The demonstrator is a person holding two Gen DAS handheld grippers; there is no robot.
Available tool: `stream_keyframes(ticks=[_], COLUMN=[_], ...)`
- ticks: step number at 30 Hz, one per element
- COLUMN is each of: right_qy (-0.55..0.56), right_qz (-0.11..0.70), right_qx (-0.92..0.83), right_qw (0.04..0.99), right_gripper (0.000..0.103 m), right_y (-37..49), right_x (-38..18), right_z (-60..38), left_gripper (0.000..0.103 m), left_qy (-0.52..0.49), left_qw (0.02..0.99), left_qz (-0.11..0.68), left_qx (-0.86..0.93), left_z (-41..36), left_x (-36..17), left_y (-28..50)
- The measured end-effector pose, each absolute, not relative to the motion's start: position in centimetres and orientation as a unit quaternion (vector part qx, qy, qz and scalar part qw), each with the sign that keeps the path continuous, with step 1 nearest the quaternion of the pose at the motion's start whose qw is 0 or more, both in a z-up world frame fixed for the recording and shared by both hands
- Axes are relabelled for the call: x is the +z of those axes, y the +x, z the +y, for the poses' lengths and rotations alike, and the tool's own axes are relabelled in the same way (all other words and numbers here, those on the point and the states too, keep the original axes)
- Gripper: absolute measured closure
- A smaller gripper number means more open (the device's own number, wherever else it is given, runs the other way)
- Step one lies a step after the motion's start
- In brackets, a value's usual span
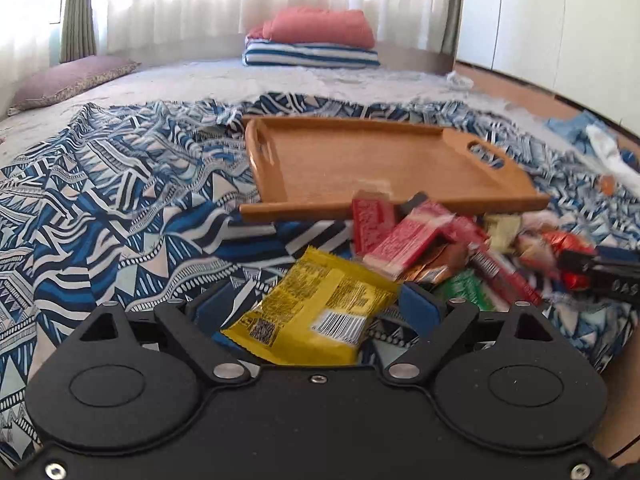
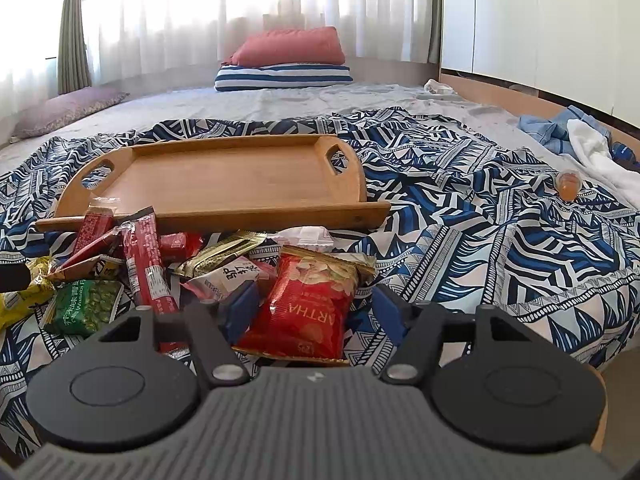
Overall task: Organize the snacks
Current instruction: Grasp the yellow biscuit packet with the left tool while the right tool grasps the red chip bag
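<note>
A wooden tray (image 1: 360,160) with cut-out handles lies empty on the blue patterned blanket; it also shows in the right wrist view (image 2: 224,184). A heap of snack packets (image 1: 448,248) lies just in front of it. My left gripper (image 1: 316,304) is open, its blue pads either side of a yellow packet (image 1: 320,304) that lies on the blanket. My right gripper (image 2: 312,308) is open around a red crisp bag (image 2: 308,304) at the heap's right end. Red bars (image 2: 144,264), a green pea packet (image 2: 88,312) and a white packet (image 2: 228,276) lie to its left.
The blanket (image 2: 500,240) covers a bed. Striped and red pillows (image 2: 284,64) sit at the far end, a purple cushion (image 2: 64,110) at the left. Clothes (image 2: 580,140) and a small orange jelly cup (image 2: 568,186) lie at the right by the wooden bed edge.
</note>
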State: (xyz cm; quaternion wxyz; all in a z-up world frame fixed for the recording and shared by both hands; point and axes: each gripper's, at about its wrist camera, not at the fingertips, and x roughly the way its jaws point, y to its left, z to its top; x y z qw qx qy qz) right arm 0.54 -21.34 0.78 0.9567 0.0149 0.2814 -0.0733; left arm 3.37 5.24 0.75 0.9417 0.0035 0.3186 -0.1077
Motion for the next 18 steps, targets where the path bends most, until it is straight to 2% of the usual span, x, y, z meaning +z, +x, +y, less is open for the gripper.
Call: stream_keyframes(ticks=[3, 5, 7, 9, 10, 12, 14, 18], right_qy=[0.007, 0.010, 0.014, 0.019, 0.021, 0.025, 0.030, 0.036], right_qz=[0.280, 0.280, 0.281, 0.284, 0.286, 0.290, 0.295, 0.296], right_qx=[-0.077, -0.078, -0.078, -0.076, -0.074, -0.070, -0.063, -0.061], right_qw=[0.957, 0.957, 0.956, 0.956, 0.955, 0.954, 0.953, 0.953], right_gripper=[0.028, 0.028, 0.029, 0.031, 0.032, 0.037, 0.048, 0.053], right_y=[0.4, 0.3, 0.3, 0.4, 0.5, 0.7, 0.9, 0.7], right_x=[0.8, 0.8, 0.7, 0.7, 0.7, 0.6, 0.5, 0.7], right_z=[-21.0, -21.1, -21.1, -21.2, -21.3, -21.3, -21.4, -21.4], left_gripper=[0.019, 0.020, 0.026, 0.041, 0.044, 0.046, 0.047, 0.048], left_qy=[0.019, 0.037, 0.034, 0.028, 0.023, 0.001, -0.018, -0.032], left_qw=[0.933, 0.937, 0.936, 0.937, 0.936, 0.934, 0.934, 0.940], left_qz=[0.343, 0.333, 0.335, 0.335, 0.336, 0.342, 0.342, 0.325], left_qx=[-0.109, -0.103, -0.098, -0.097, -0.097, -0.102, -0.105, -0.103], left_z=[4.8, 4.4, 4.1, 4.2, 4.2, 4.5, 4.7, 4.8], left_x=[-0.8, -1.3, -1.1, -0.7, -0.5, 0.1, 0.6, 1.8], left_y=[4.2, 4.1, 4.0, 3.7, 3.6, 3.4, 3.0, 2.0])
